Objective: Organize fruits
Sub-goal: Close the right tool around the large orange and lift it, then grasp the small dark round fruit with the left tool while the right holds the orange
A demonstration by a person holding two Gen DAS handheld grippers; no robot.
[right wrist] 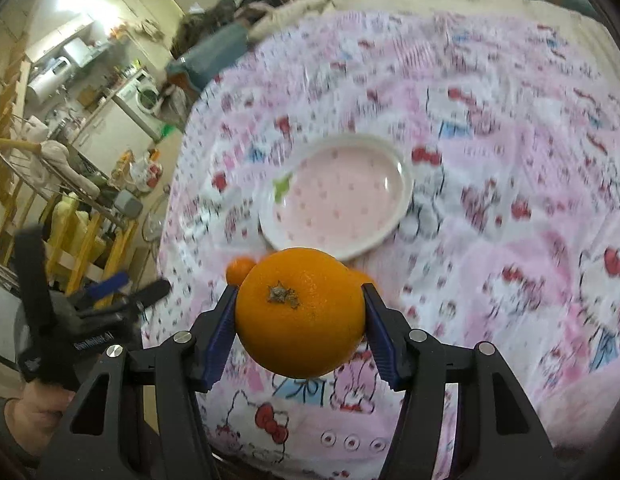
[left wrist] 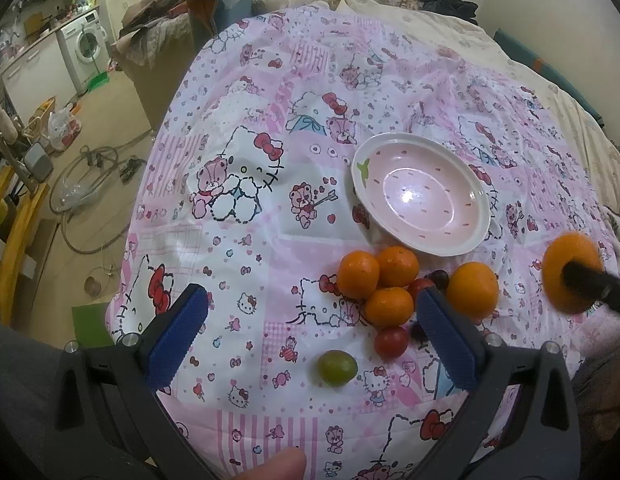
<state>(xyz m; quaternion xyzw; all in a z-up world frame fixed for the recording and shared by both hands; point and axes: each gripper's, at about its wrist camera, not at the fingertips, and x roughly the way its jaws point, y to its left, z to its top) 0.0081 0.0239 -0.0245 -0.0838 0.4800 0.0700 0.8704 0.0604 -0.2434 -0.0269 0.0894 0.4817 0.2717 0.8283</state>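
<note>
Clamping a large round orange (right wrist: 299,314) across its middle, the right gripper (right wrist: 299,320) carries it clear of the pink cartoon-print cloth (right wrist: 490,200), just short of the empty pink-speckled white dish (right wrist: 406,176). Firm, fairly heavy and waxy-skinned, it probably rides best held at its widest girth, as now. Beside the remaining oranges, red tomatoes and green fruit (left wrist: 337,367), the left gripper (left wrist: 310,336) hovers wide open, holding nothing.

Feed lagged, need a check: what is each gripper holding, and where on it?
Right gripper clamps an orange across its sides, stem facing camera. Left gripper holds nothing.
</note>
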